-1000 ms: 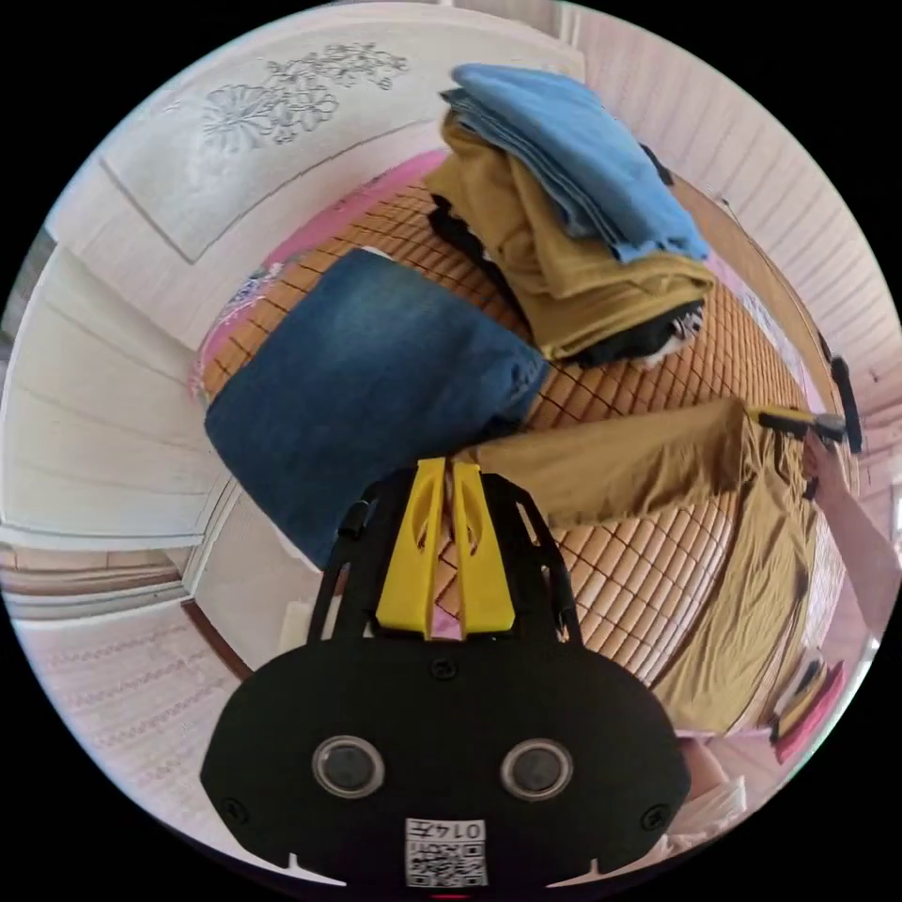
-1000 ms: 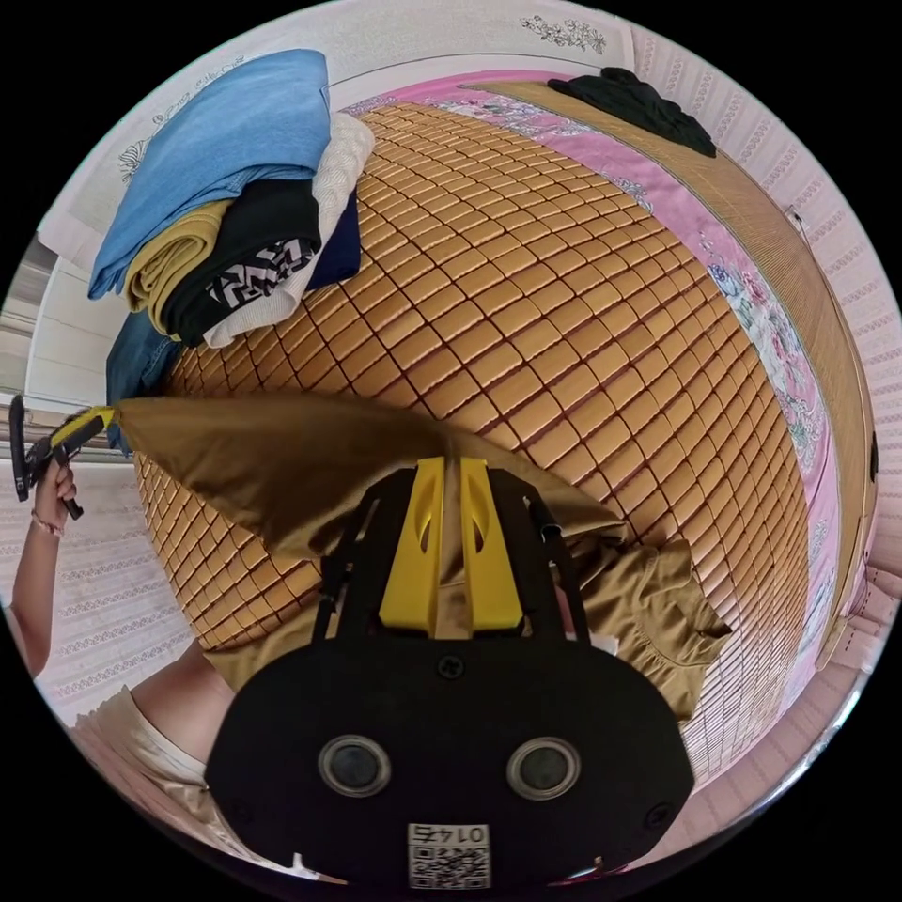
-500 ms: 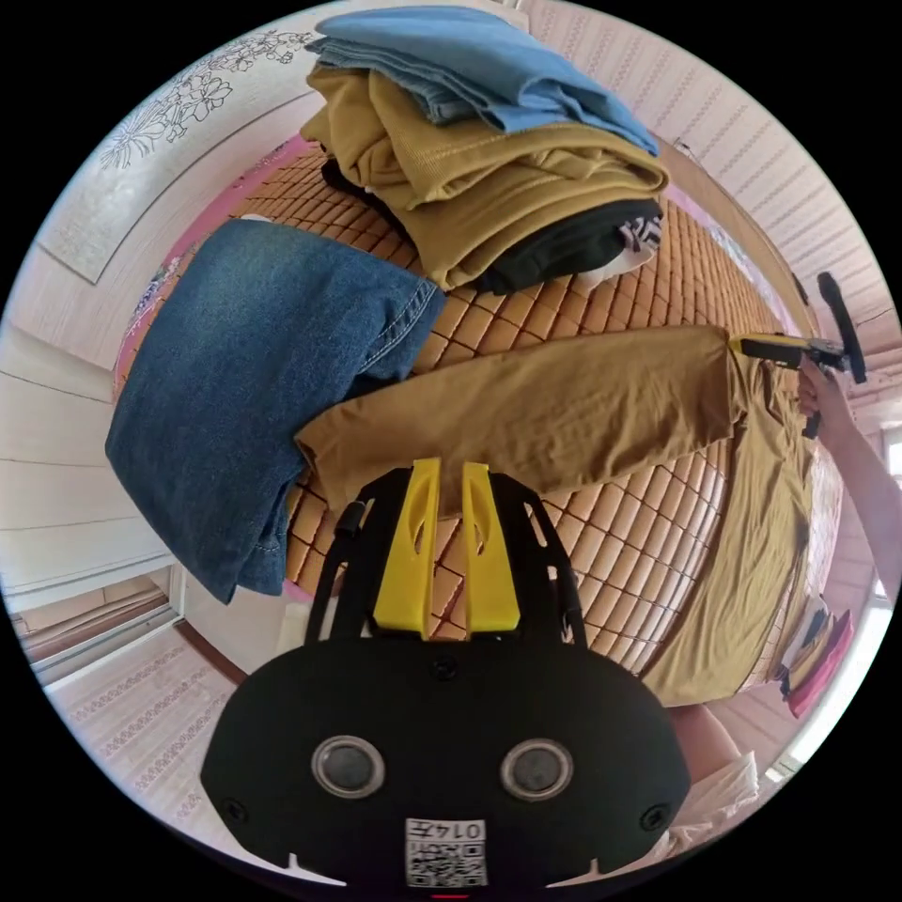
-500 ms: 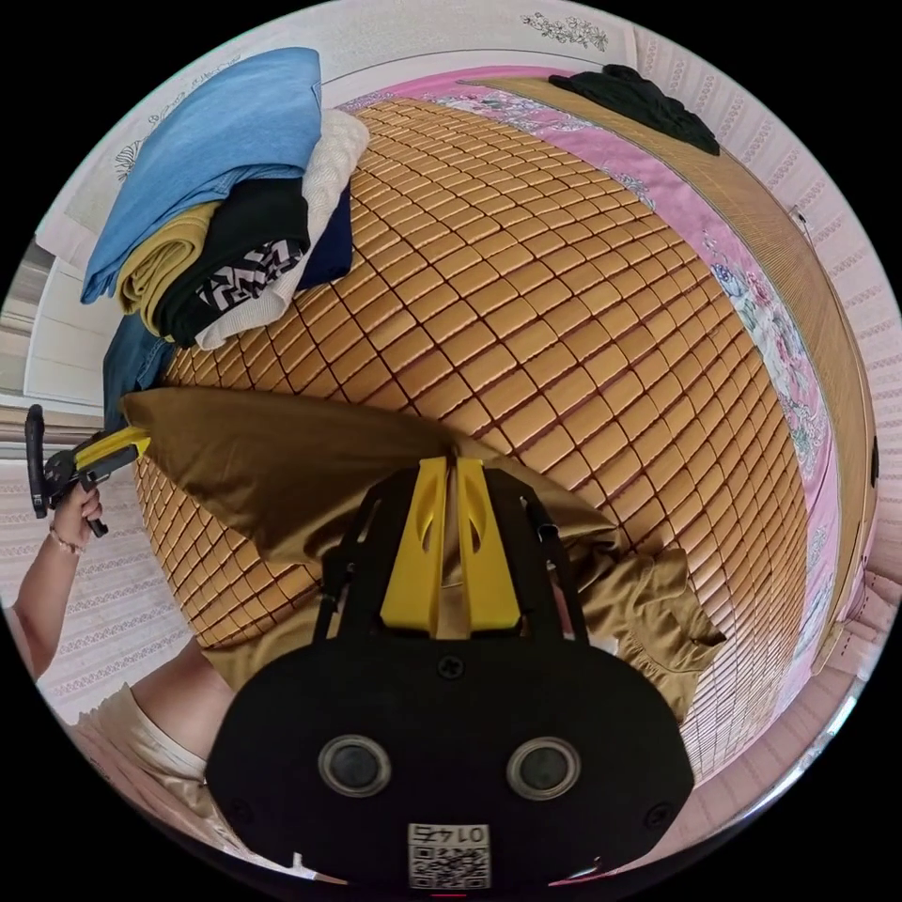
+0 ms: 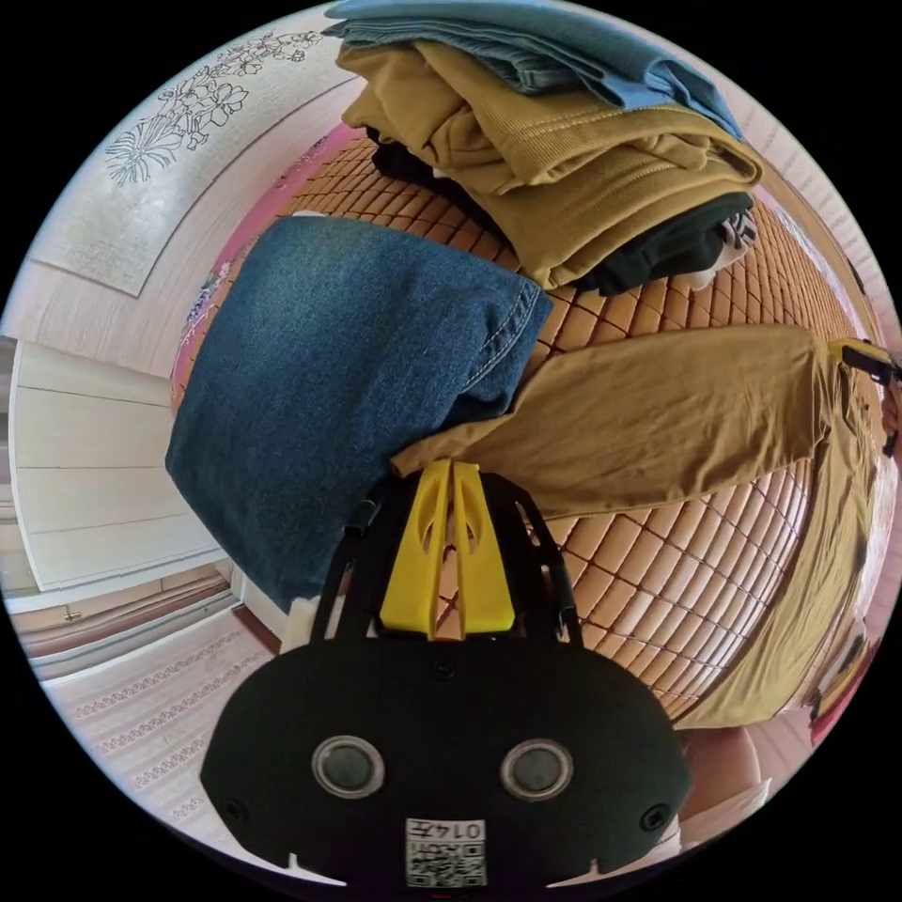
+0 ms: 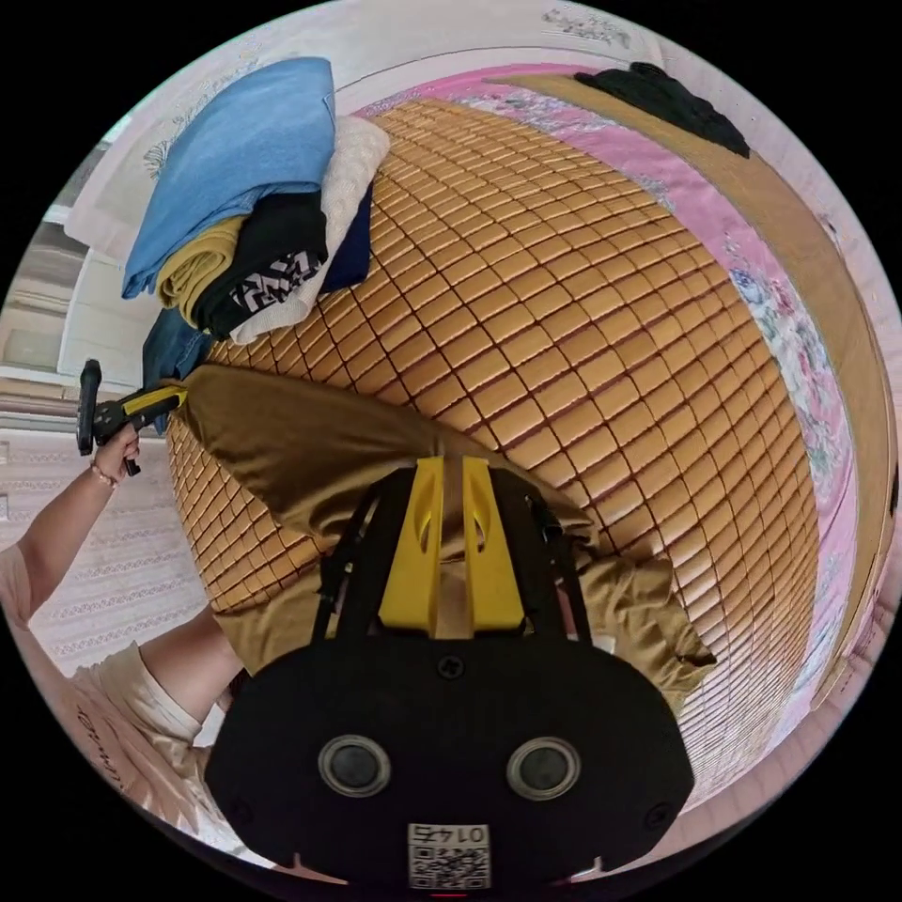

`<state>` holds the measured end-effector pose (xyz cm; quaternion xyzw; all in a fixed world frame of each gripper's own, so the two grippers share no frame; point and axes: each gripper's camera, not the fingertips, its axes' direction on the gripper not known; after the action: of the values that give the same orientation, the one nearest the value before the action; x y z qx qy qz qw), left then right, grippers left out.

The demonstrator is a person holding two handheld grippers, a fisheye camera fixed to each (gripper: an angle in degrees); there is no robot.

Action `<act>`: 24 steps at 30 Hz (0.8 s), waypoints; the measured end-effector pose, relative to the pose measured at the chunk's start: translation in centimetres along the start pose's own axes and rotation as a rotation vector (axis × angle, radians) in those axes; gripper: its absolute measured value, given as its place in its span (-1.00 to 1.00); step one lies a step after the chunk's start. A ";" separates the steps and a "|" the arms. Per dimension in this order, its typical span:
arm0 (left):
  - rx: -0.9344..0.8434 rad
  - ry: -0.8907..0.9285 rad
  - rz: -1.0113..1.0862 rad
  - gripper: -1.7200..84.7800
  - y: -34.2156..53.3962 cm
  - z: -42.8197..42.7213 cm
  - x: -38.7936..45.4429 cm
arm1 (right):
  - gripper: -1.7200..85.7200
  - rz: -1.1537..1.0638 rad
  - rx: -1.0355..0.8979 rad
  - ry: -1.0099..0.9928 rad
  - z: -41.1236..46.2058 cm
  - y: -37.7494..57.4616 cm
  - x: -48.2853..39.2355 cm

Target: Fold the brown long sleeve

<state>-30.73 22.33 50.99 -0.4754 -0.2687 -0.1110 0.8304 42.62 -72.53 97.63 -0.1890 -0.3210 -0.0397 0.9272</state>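
Brown long-sleeve cotton shirt (image 5: 658, 413): spread across woven bamboo bed mat (image 6: 564, 310), one sleeve stretched taut, body draped toward mat edge.
Left claw (image 5: 449, 470): yellow jaws pinched together on the sleeve cuff; seen from afar too (image 6: 155, 402).
Right claw (image 6: 451, 470): jaws clamped on shirt fabric near the shoulder.
Neighbours: folded blue denim jeans (image 5: 348, 376) just beside the cuff; stack of folded clothes (image 5: 564, 160) behind.
Progress: early, by my reading. Sleeve only held out; no fold laid. Sleeves and body all remain.
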 end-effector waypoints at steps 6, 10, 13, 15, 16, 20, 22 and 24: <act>0.129 0.005 0.130 -0.89 3.7 -5.2 3.2 | -0.87 0.192 0.168 -0.002 -3.1 16.5 -0.3; 0.100 0.206 0.292 -0.86 8.7 -8.2 8.5 | -0.81 0.503 -0.030 -0.015 -0.5 32.6 -1.6; -0.011 0.287 0.517 -0.83 12.9 -7.1 15.2 | -0.72 0.761 -0.208 -0.014 1.7 43.0 -3.4; -0.107 0.314 0.631 -0.81 15.0 -5.8 18.6 | -0.70 0.865 -0.259 -0.095 3.0 47.3 -4.3; -0.165 0.350 0.675 -0.80 16.0 -5.0 20.1 | -0.69 0.894 -0.282 -0.127 3.9 49.2 -4.8; -0.262 0.332 0.731 -0.79 17.7 -3.3 22.3 | -0.70 0.860 -0.301 -0.146 6.3 53.0 -6.1; -0.283 0.303 0.763 -0.79 18.1 -3.0 22.9 | -0.74 0.862 -0.287 -0.157 7.2 54.4 -6.7; -0.333 0.265 0.817 -0.81 18.9 -2.5 23.8 | -0.81 0.865 -0.237 -0.208 8.1 55.6 -7.3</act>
<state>-1.78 31.78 49.36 -0.6510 0.0706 0.1237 0.7456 42.98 -18.35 80.97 -0.4135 -0.2970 0.3337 0.7934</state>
